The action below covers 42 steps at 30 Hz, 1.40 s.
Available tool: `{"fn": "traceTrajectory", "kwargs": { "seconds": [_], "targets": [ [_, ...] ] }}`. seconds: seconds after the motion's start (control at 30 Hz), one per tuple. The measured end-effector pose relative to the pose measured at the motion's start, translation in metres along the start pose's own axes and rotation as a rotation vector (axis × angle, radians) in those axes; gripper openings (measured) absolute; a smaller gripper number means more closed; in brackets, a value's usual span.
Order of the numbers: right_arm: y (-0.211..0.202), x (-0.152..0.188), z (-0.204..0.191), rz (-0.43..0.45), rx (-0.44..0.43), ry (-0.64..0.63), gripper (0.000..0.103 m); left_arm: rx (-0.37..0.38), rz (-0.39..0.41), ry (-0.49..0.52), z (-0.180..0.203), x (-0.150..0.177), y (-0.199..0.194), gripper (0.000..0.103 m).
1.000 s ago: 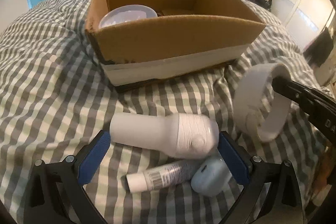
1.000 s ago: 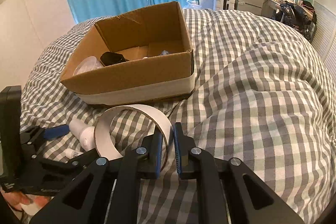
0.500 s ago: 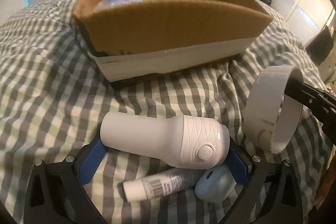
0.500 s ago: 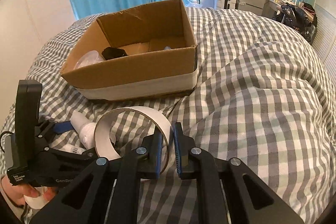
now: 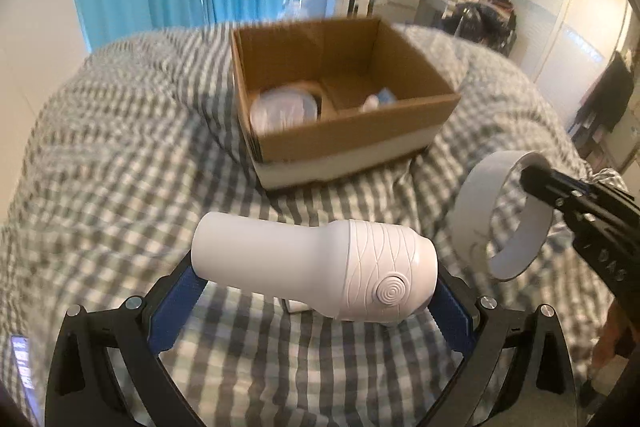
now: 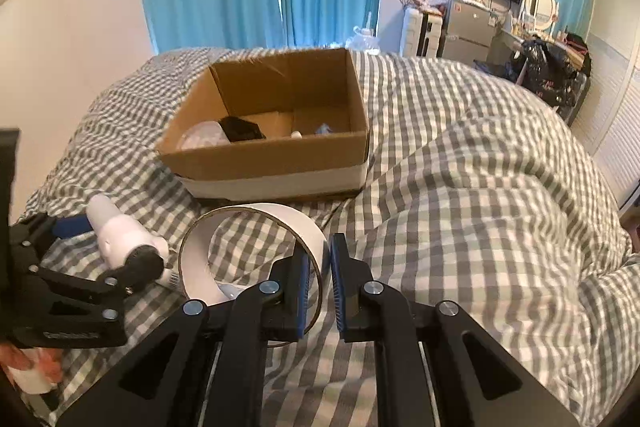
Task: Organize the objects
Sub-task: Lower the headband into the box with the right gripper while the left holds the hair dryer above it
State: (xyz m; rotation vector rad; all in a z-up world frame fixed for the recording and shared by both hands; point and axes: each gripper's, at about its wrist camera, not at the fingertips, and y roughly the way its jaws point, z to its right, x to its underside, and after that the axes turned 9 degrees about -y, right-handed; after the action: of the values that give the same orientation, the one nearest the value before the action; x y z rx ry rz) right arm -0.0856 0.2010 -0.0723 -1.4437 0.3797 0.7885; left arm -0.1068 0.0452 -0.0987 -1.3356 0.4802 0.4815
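white bottle (image 5: 312,269) lifted crosswise between the left gripper (image 5: 316,291) fingers, clamped end to end.

the right gripper (image 6: 323,285) is closed on the wall of a white tape ring (image 6: 256,247), one finger inside it and one outside. half a second ago the bottle sat low near the checked blanket (image 5: 120,187) with a small tube and a pale blue case below it; now it is raised, and the cardboard box (image 5: 352,143) looks farther off and more open to view.

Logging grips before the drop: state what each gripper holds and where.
Left gripper clamps the white bottle endwise, base and cap. Right gripper pinches the tape ring through its wall.
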Motion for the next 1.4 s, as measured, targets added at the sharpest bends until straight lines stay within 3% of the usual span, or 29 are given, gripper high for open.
{"fn": "traceTrajectory", "kwargs": {
  "seconds": [0.3,0.63,0.83,1.07,1.4],
  "targets": [
    [-0.045,-0.046,0.003,0.118,0.044,-0.059,0.01,0.003,0.131,0.039,0.006,-0.043,-0.046,0.102],
    [-0.038,-0.119,0.009,0.205,0.05,-0.094,0.01,-0.007,0.202,0.043,0.008,-0.115,-0.038,0.102],
    [-0.006,-0.157,0.014,0.205,0.041,-0.102,0.01,-0.004,0.201,0.046,0.008,-0.148,-0.007,0.102],
    [0.059,-0.188,0.023,0.151,0.042,-0.103,0.01,-0.018,0.182,0.096,0.014,-0.171,0.045,0.102],
    [0.154,-0.198,0.04,0.052,0.068,-0.142,0.01,-0.029,0.118,0.123,0.018,-0.17,0.112,0.102]
  ]
}}
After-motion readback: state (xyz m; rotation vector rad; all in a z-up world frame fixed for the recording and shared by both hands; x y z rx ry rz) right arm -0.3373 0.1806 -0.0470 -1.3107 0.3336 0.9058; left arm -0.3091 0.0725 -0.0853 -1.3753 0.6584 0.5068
